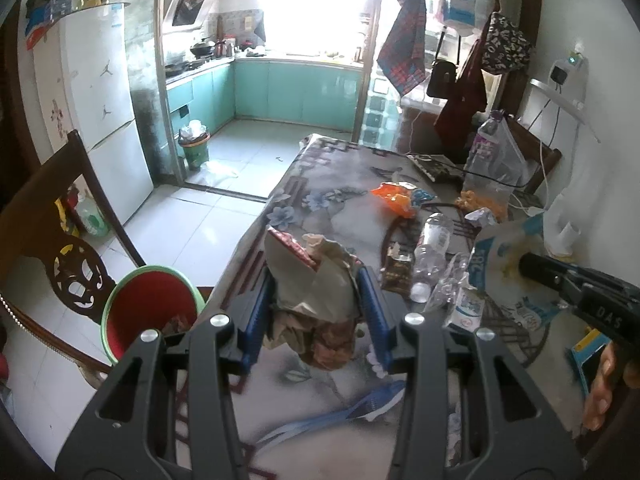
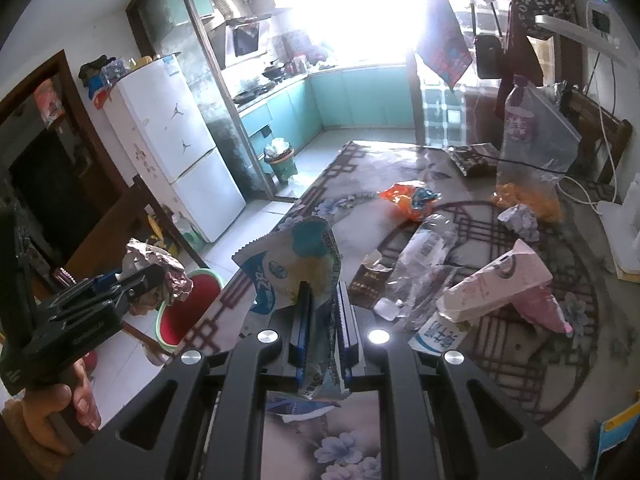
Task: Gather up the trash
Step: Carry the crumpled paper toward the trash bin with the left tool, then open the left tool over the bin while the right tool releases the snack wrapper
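Strong daylight comes through the kitchen window (image 1: 320,4) and burns it out to plain white in both views; in the right wrist view the glare spreads over the hanging cloth (image 2: 440,48). The table (image 1: 332,216) is evenly lit with soft shadows. The fisheye bends straight lines near the edges, and the corners are black. Details are slightly soft everywhere.

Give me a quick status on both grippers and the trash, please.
Left gripper shut on crumpled paper wad. Right gripper shut on blue-white wrapper. Red bin beside table edge, path clear. Bottles, orange wrapper remain.
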Tool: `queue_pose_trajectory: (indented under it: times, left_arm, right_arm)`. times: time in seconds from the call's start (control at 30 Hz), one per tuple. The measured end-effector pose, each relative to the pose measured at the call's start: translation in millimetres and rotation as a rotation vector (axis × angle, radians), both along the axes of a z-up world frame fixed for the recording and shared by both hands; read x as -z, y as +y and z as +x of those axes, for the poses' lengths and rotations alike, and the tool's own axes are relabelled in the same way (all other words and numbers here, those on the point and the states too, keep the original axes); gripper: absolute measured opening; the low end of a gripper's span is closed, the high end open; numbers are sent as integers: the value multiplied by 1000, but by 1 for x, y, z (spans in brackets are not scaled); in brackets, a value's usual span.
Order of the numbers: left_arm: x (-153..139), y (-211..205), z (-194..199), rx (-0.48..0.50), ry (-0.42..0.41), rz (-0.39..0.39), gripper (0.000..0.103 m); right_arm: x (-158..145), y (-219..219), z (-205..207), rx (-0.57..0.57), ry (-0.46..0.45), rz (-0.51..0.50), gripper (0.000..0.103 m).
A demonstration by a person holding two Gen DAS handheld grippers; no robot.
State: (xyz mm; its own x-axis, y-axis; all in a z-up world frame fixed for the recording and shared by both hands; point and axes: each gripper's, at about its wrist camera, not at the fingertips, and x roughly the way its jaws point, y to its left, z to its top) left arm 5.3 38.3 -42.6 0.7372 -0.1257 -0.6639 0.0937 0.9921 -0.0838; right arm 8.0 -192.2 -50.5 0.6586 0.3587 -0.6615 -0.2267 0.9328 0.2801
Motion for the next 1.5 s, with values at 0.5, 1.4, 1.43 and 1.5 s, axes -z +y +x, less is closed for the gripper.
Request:
queue_pose_trajectory:
  times: [0.5,1.4,1.43,1.5]
  left_arm:
    - [2,83,38,45,2,-13,42]
    - [89,284,74,-154,207,-62,42]
    - [94,289,75,-157,214,-65,42]
    - [105,298,80,-164,232,-60,42]
  right_arm:
    - [2,80,23,47,25,-20,13]
    - [60,306,104,-229,170,-67,12]
    - [65,314,107,-242,179,-75,13]
    - [79,329,117,-266,207,-87,12]
